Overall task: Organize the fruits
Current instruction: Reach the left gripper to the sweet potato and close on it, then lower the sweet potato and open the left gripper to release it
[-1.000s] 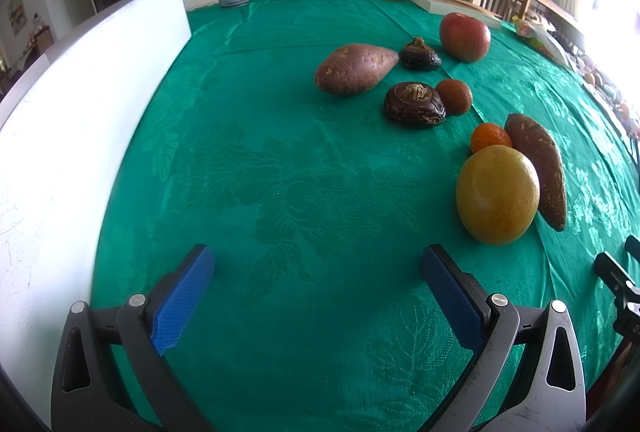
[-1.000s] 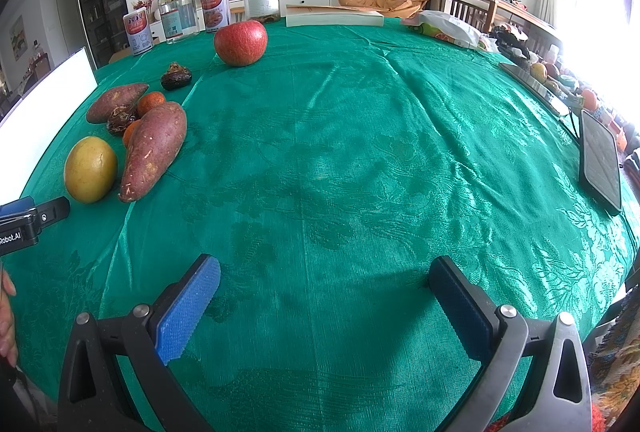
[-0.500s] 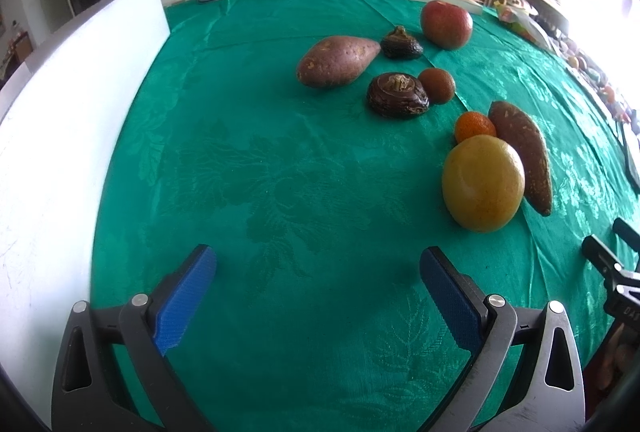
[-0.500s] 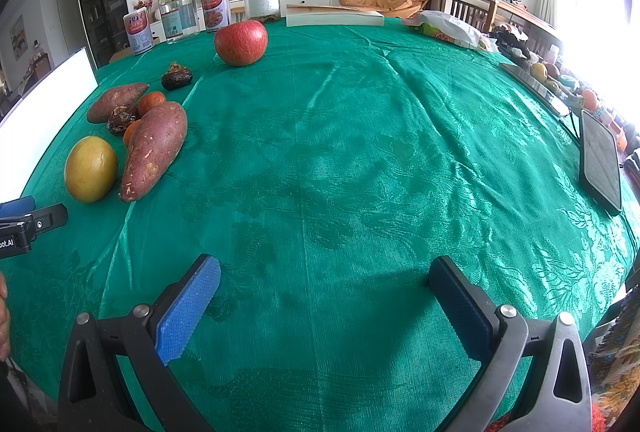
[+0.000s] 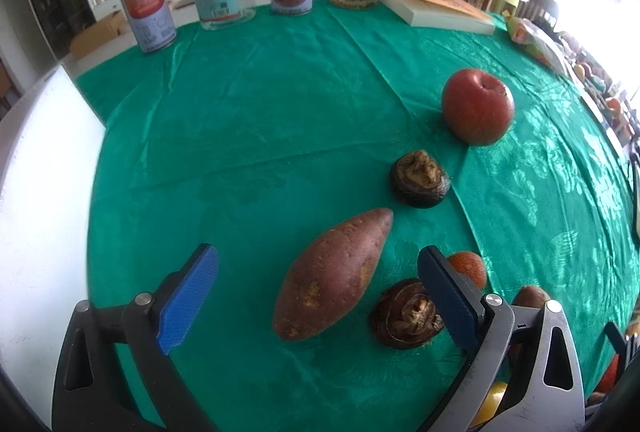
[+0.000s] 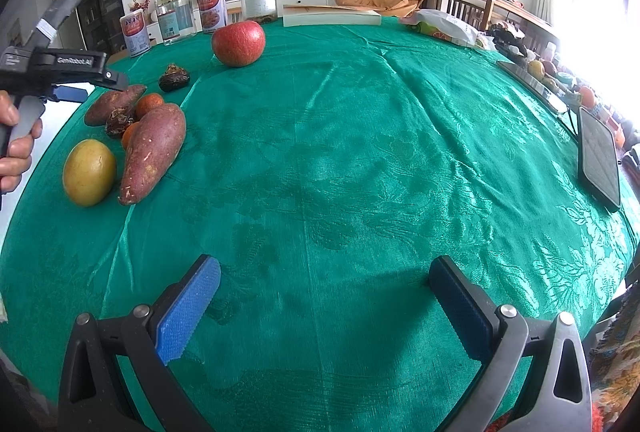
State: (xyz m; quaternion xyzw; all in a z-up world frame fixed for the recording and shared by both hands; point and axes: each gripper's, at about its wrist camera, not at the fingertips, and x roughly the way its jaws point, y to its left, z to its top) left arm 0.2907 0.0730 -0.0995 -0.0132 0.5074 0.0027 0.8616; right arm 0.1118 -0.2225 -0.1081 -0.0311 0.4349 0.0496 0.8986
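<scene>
The left gripper hovered over the reddish-brown sweet potato on the green tablecloth, jaws closing around it without touching, apparently lining up a grasp. The right gripper waited, spread wide and empty.

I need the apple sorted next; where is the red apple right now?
In the left wrist view the red apple sits upper right on the green tablecloth, just beyond a dark water chestnut, apart from it.
</scene>
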